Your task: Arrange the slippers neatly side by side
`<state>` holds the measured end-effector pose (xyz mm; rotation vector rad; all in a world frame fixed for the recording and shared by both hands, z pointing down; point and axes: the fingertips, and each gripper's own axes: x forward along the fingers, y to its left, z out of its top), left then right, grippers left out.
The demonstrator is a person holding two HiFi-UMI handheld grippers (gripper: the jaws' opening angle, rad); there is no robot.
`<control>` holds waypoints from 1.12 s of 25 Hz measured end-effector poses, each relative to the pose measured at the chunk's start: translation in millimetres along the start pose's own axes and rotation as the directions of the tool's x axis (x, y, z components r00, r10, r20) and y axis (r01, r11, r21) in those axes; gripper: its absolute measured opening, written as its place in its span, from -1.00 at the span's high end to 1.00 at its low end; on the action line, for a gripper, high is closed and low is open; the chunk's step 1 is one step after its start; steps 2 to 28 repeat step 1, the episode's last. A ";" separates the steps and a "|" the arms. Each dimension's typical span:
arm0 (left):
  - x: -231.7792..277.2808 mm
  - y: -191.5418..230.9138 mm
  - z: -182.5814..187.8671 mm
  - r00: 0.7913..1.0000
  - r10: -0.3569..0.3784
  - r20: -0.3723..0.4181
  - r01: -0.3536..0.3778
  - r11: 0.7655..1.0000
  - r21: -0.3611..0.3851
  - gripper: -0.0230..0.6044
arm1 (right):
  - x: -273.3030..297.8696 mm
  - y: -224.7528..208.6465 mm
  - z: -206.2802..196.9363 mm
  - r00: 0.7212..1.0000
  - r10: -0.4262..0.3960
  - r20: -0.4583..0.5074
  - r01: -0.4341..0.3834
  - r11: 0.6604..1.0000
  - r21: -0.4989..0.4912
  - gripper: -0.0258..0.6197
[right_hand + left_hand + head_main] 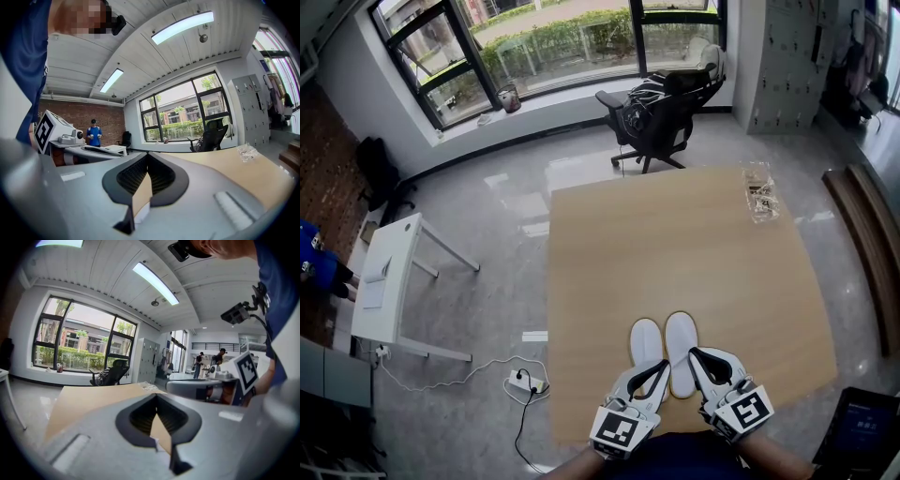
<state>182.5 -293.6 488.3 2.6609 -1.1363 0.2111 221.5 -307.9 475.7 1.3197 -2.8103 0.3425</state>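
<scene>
Two white slippers lie side by side, toes pointing away, near the front edge of the wooden table [675,244]: the left slipper [645,339] and the right slipper [680,345]. My left gripper [659,367] hovers over the left slipper's heel, jaws shut. At the heel of the right slipper is my right gripper [694,356], also shut. In both gripper views the jaws meet at the tips, left gripper [161,446] and right gripper [138,211], with only tan table showing through the gap. Nothing appears held.
A clear bag of small items [759,192] lies at the table's far right. A black office chair [661,108] stands beyond the table. A white side table [384,281] and a power strip [528,382] are on the floor to the left.
</scene>
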 end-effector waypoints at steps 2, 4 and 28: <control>0.1 -0.1 -0.2 1.000 0.000 0.000 0.000 1.000 -0.001 0.92 | 0.1 -0.3 0.0 1.000 -0.001 0.000 0.001 1.000 0.000 0.88; 0.1 -0.1 -0.2 1.000 0.000 0.000 0.000 1.000 -0.001 0.92 | 0.1 -0.3 0.0 1.000 -0.001 0.000 0.001 1.000 0.000 0.88; 0.1 -0.1 -0.2 1.000 0.000 0.000 0.000 1.000 -0.001 0.92 | 0.1 -0.3 0.0 1.000 -0.001 0.000 0.001 1.000 0.000 0.88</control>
